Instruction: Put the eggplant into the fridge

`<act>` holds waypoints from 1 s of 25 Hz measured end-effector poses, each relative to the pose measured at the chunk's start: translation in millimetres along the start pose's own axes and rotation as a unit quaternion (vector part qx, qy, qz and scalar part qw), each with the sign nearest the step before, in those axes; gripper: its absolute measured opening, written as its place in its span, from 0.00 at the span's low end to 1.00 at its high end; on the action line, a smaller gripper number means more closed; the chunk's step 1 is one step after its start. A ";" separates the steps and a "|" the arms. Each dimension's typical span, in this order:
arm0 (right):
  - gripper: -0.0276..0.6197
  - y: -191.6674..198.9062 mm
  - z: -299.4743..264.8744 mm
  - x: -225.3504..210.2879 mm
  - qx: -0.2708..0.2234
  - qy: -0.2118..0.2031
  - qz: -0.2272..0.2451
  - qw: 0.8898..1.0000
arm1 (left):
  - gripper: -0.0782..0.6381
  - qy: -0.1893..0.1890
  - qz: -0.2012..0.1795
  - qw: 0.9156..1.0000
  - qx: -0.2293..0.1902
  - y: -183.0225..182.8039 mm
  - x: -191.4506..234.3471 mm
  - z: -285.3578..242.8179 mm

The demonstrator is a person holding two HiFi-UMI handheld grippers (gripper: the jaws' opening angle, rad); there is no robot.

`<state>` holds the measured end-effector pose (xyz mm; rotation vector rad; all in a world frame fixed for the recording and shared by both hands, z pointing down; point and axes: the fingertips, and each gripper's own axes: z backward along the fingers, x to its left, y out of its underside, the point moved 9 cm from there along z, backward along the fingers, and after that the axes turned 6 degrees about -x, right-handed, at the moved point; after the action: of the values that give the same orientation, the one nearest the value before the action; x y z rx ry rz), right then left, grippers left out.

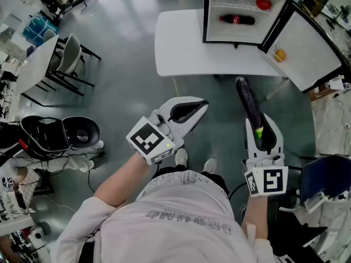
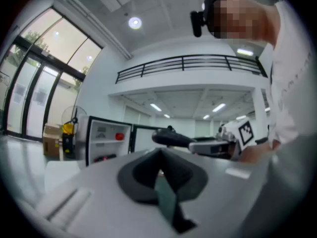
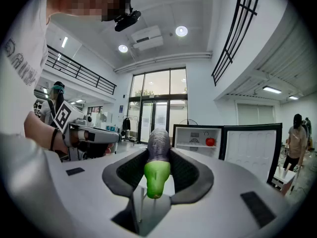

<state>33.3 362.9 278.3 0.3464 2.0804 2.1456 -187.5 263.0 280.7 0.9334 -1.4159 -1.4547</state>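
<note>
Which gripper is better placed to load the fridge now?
Right. The right gripper is shut on the eggplant and faces the open fridge; the left gripper is shut and empty.

Premises: a large open-plan laboratory or test hall, not a dwelling. Evidence: a polished grey floor point(image 1: 126, 48); a small fridge point(image 1: 206, 15) set on a lone white table point(image 1: 181, 53) in open space; work desks point(image 1: 38, 59) with chairs point(image 1: 70, 53) along one side; an open black equipment case point(image 1: 55, 133) with loose cables point(image 1: 82, 160) on the floor. A railed mezzanine point(image 2: 188, 63) runs overhead. Tall glazed entrance doors point(image 3: 158, 105), recessed ceiling lights point(image 3: 181, 31) and a ceiling air unit point(image 3: 146, 36) indicate an institutional building.
</note>
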 end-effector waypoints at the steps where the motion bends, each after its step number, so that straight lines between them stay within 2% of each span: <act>1: 0.25 0.2 -0.7 -1.3 -0.001 0.000 -0.003 1.000 | 0.12 -0.001 0.001 1.000 0.000 0.4 0.8 -1.0; 9: 0.25 9.8 -3.7 -18.2 -0.004 -0.002 -0.028 1.000 | 0.12 -0.010 0.022 1.000 0.007 11.9 2.7 -14.9; 14: 0.25 5.3 7.8 -24.4 -0.007 -0.013 -0.027 1.000 | 0.12 -0.019 0.014 1.000 0.004 4.6 -11.3 -17.2; 25: 0.25 15.2 28.6 -69.9 -0.013 -0.047 -0.036 0.998 | 0.12 -0.046 0.009 0.999 0.011 13.8 -49.8 -50.8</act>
<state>109.0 372.3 289.1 0.3551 1.9810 2.0727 -121.9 293.1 288.0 0.8749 -1.5058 -1.4877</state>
